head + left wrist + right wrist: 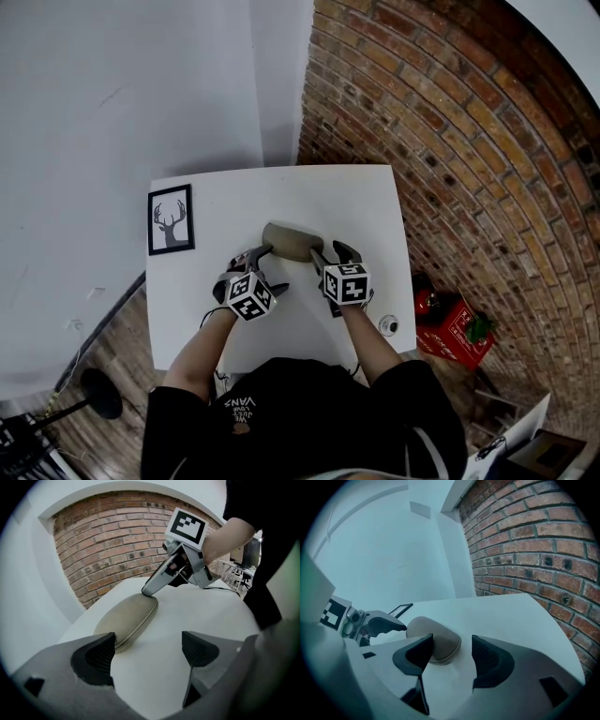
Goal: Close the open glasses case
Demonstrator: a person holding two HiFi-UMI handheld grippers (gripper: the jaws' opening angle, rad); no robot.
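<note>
Where the glasses case [291, 241] lies: flat on the white table [356, 192], near its middle, between the tips of the two grippers.
Look of the case: tan, oval, with a matte shell; the lid is down on the base and a thin seam runs round the edge.
Left gripper [146, 651]: jaws wide apart, nothing between them; the case lies just beyond one pad.
Right gripper [450, 656]: jaws spread, gripping nothing; one end of the case lies just ahead.
Hard to tell: whether either tip touches the case.
Hidden: both ends of the case in the head view, covered by the grippers.
</note>
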